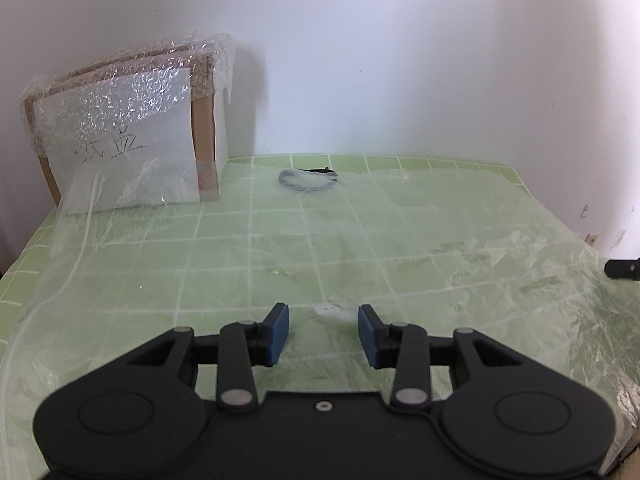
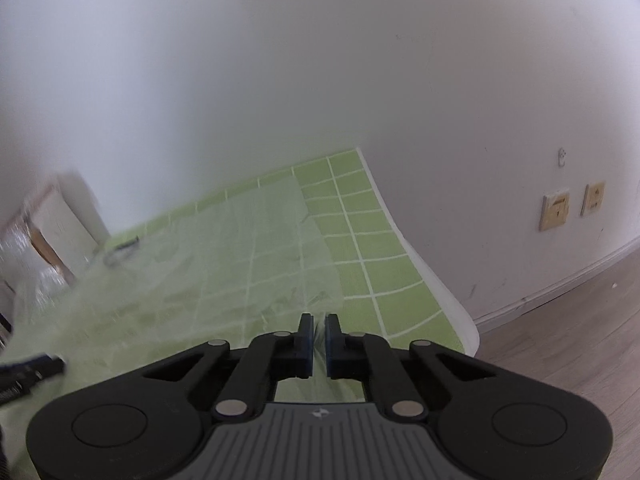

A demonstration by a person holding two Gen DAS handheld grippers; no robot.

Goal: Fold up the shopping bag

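Step in hand, as judged: right gripper (image 2: 318,344) has its jaws nearly together, pinching a pleat of the thin, translucent, crinkled plastic shopping bag (image 1: 400,248); draw that edge across low and slow so the film stays taut and does not slip free. Left gripper (image 1: 323,334) hovers with jaws spread, nothing between them. The bag lies flat on the green grid-lined surface (image 2: 360,216), directly beneath and ahead of the left jaws.

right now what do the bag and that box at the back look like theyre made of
Shopping bag: thin translucent plastic film, slightly glossy; the green grid mat shows through it and it wrinkles finely. Box: brown cardboard, matte at its bare edges, wrapped in what looks like clear bubble wrap, which glints in small dots.
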